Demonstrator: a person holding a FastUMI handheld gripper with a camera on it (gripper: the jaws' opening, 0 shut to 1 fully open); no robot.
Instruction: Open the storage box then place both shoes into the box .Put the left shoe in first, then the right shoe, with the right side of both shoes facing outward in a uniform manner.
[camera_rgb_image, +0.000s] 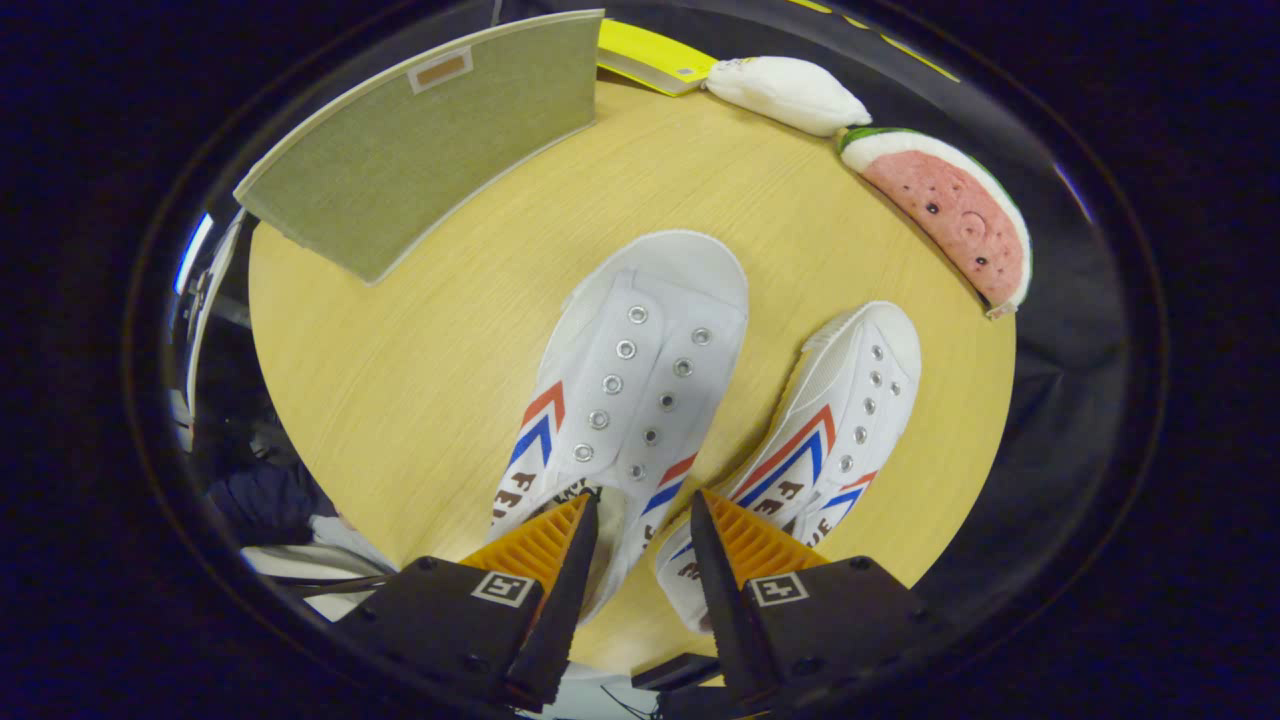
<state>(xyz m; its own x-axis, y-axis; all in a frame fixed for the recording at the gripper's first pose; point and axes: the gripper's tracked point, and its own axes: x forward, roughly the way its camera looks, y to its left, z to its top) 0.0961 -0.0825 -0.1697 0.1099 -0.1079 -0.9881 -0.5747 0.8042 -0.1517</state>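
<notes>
Olive fabric covers the flat panel we see at the far left of the wooden table, likely the storage box lid or wall, though we cannot tell which. Moving right, the nearer white shoe lies just ahead of our gripper, its heel end reaching between the fingers. Our jaws stand at a narrow gap, and we cannot tell if they press the heel. Beside it lies the second shoe, tilted onto its side. Beyond, a white plush and a watermelon-slice plush rest at the table's far edge.
</notes>
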